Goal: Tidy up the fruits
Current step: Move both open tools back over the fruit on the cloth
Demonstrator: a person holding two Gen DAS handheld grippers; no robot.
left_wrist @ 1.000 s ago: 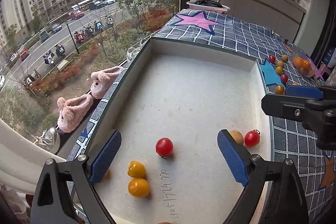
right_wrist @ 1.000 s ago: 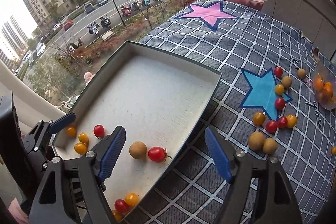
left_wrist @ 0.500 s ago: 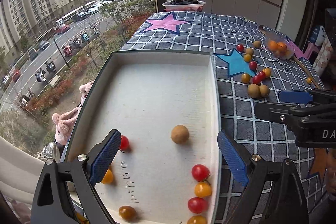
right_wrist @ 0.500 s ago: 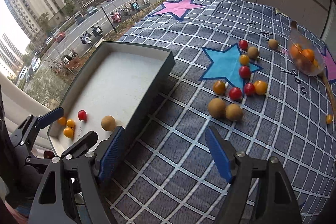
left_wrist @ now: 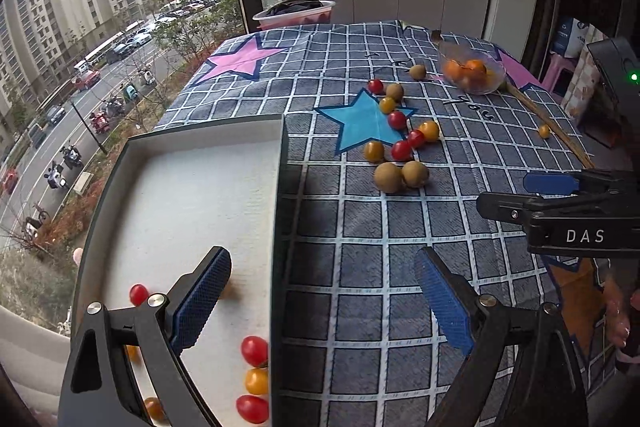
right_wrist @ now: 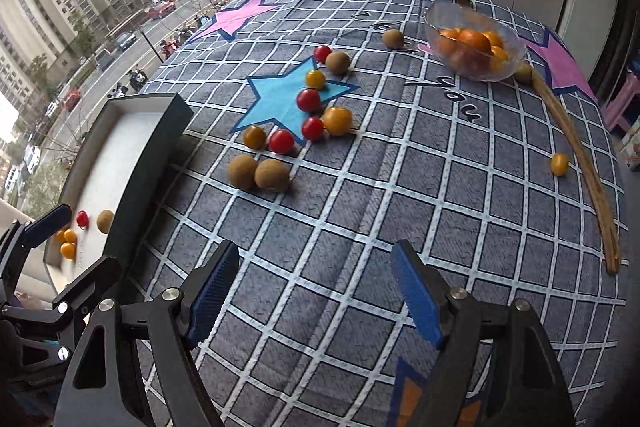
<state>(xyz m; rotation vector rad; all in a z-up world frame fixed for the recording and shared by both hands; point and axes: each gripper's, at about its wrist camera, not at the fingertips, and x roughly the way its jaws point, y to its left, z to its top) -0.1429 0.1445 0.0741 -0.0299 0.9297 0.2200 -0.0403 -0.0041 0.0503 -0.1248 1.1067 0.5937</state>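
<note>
A shallow box tray (left_wrist: 280, 187) (right_wrist: 160, 131) with a white floor lies at the table's left edge and holds several red and yellow cherry tomatoes (left_wrist: 254, 350) and a brown longan (right_wrist: 105, 221). A cluster of loose tomatoes (right_wrist: 310, 101) and two longans (right_wrist: 258, 173) (left_wrist: 400, 175) lies on the checked cloth around a blue star. My left gripper (left_wrist: 322, 301) is open and empty, straddling the tray's right wall. My right gripper (right_wrist: 314, 293) is open and empty above bare cloth, in front of the longans.
A clear bowl of oranges (right_wrist: 474, 43) (left_wrist: 470, 71) stands at the far right, a bent wooden stick (right_wrist: 580, 163) and one yellow tomato (right_wrist: 559, 163) beside it. A pink basin (left_wrist: 296, 14) sits at the far edge by the window. The table drops off at left.
Both grippers have swung to the right, away from the tray and toward the loose fruit on the cloth. The fruits in the tray have rolled toward its near end. Both stay open.
</note>
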